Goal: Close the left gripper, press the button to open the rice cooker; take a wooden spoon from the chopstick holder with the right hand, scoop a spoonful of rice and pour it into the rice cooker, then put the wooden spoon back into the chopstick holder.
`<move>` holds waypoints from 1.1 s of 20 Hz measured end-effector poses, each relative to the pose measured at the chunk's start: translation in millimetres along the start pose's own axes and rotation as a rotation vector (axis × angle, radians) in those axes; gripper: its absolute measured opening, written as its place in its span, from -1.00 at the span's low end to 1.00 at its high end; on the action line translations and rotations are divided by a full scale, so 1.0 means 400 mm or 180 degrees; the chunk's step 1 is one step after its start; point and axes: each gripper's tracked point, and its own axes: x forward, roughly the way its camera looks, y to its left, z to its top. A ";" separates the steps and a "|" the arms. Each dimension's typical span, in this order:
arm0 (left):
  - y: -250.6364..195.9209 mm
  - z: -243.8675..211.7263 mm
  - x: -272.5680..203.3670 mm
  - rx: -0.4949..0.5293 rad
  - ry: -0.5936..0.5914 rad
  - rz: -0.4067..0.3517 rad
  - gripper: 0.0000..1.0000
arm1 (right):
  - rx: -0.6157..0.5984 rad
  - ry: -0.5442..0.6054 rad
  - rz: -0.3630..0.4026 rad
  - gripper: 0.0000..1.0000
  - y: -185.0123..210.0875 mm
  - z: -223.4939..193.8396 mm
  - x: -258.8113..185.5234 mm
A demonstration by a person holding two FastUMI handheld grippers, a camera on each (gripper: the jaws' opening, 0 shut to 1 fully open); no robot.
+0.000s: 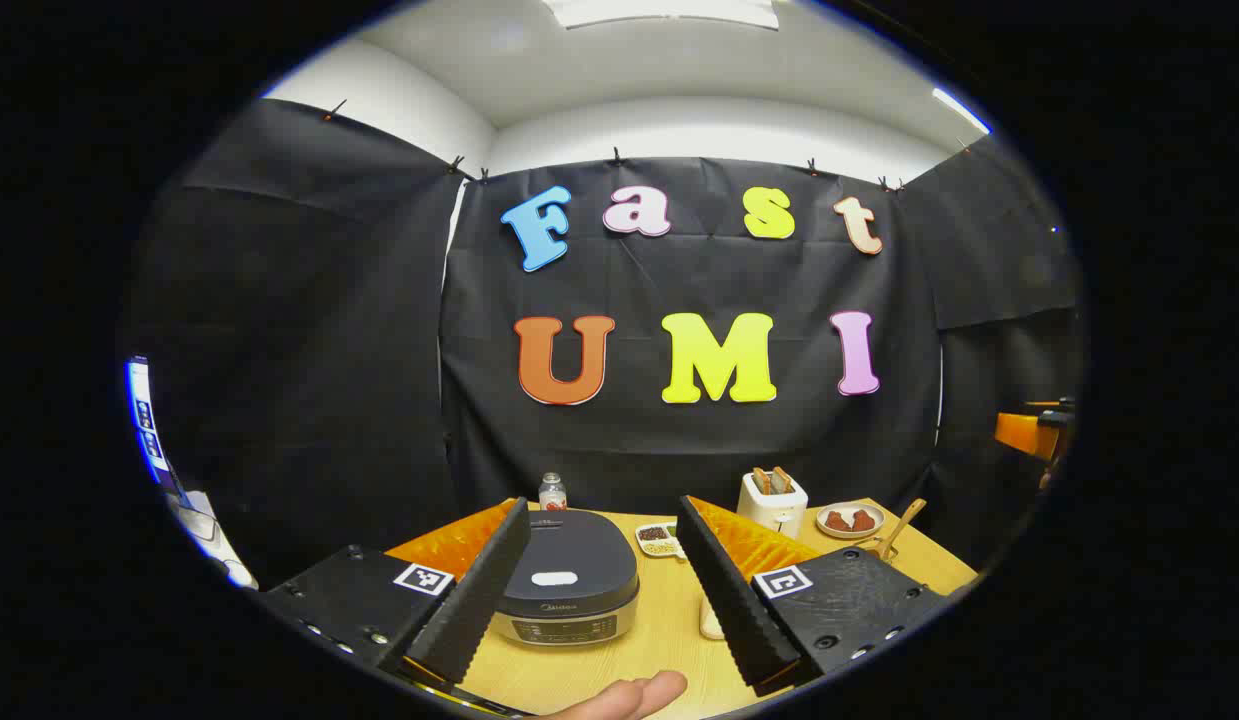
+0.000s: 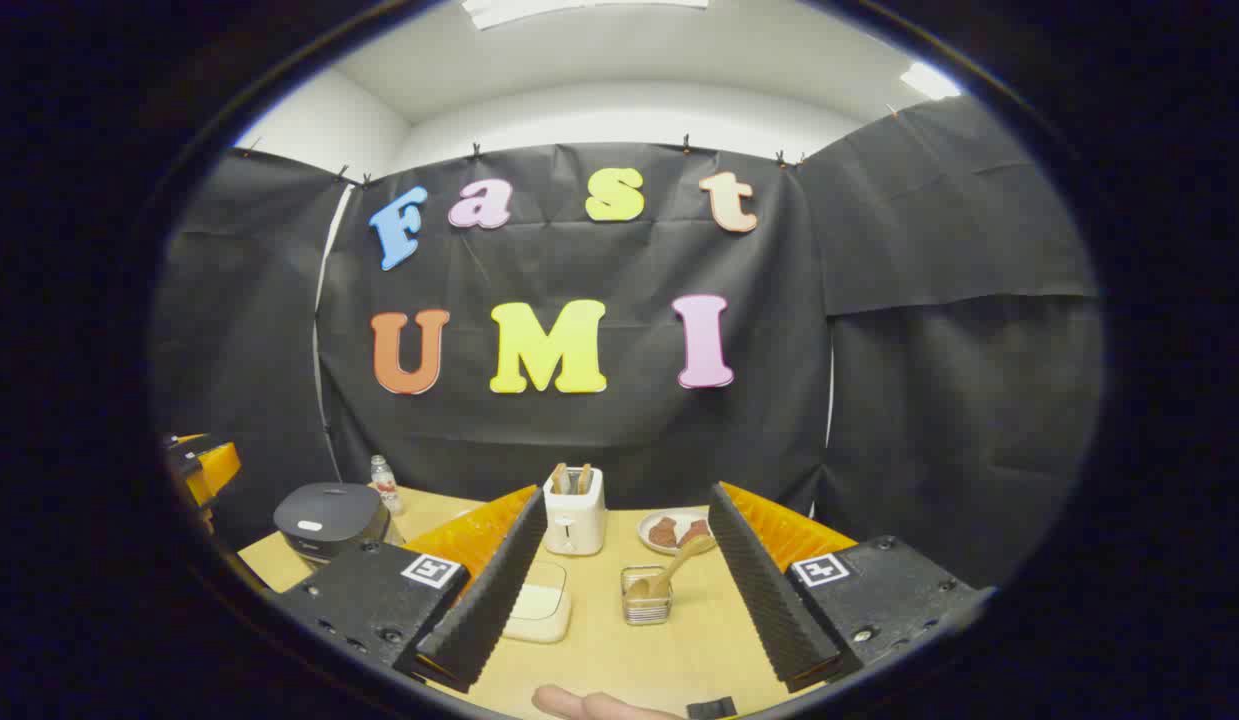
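Note:
The rice cooker [image 1: 567, 585] is dark grey with its lid down and a pale button [image 1: 554, 578] on top; it sits between my left gripper's [image 1: 609, 640] open fingers, farther off on the table. In the right gripper view the rice cooker [image 2: 329, 518] stands at the far left. A wooden spoon [image 2: 674, 565] leans in the chopstick holder [image 2: 646, 596], a small clear box ahead of my open right gripper [image 2: 629, 640]. The same spoon [image 1: 901, 527] pokes up at the right in the left gripper view. A shallow cream dish [image 2: 539, 605] lies near the right gripper's left finger.
A white toaster [image 2: 573, 515] with bread stands at the back, a plate [image 2: 676, 530] of brownish food beside it. A small bottle [image 1: 551, 492] stands behind the cooker, and a small dish [image 1: 659, 540] of grains to its right. A hand's fingertip [image 1: 629, 697] shows at the bottom.

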 end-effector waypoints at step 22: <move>-0.021 -0.031 0.053 0.0051 0.0176 -0.0078 0.47 | 0.0072 -0.0239 -0.0008 1.00 -0.071 -0.008 -0.064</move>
